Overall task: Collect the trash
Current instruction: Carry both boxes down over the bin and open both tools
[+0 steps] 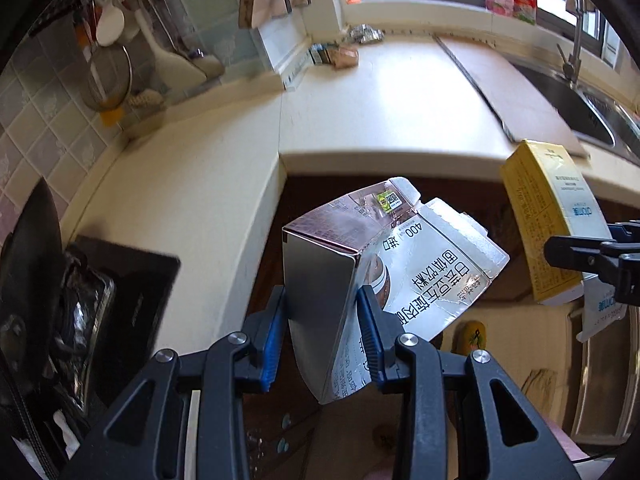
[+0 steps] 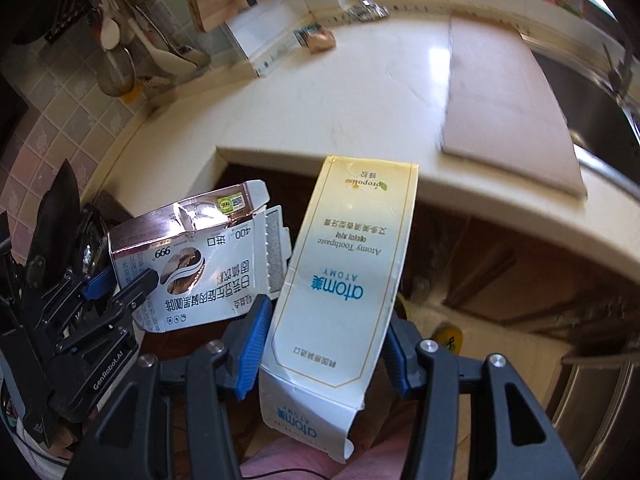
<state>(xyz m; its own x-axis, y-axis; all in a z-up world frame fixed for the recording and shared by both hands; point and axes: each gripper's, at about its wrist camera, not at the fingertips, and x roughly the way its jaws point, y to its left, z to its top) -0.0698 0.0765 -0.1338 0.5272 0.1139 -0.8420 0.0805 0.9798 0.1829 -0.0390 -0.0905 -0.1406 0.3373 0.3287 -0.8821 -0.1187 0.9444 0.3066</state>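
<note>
My left gripper [image 1: 322, 328] is shut on a crumpled silver coffee carton [image 1: 320, 272], its blue pads pressing both sides. The same silver coffee carton [image 2: 192, 264] shows at the left of the right wrist view, held in the left gripper [image 2: 120, 280]. My right gripper [image 2: 326, 344] is shut on a long white-and-yellow toothpaste box [image 2: 344, 288], which sticks out forward. That toothpaste box [image 1: 548, 224] also hangs at the right of the left wrist view, with the right gripper's fingers [image 1: 580, 252] on it. Both cartons hang in front of the counter edge, over the floor.
A cream L-shaped counter [image 1: 380, 100] runs ahead with a brown cutting board [image 2: 500, 92], a sink [image 1: 580, 104] at right and small wrappers [image 1: 344, 56] in the back corner. A black stove with a pan [image 1: 60, 280] lies at left. Utensils hang on the tiled wall.
</note>
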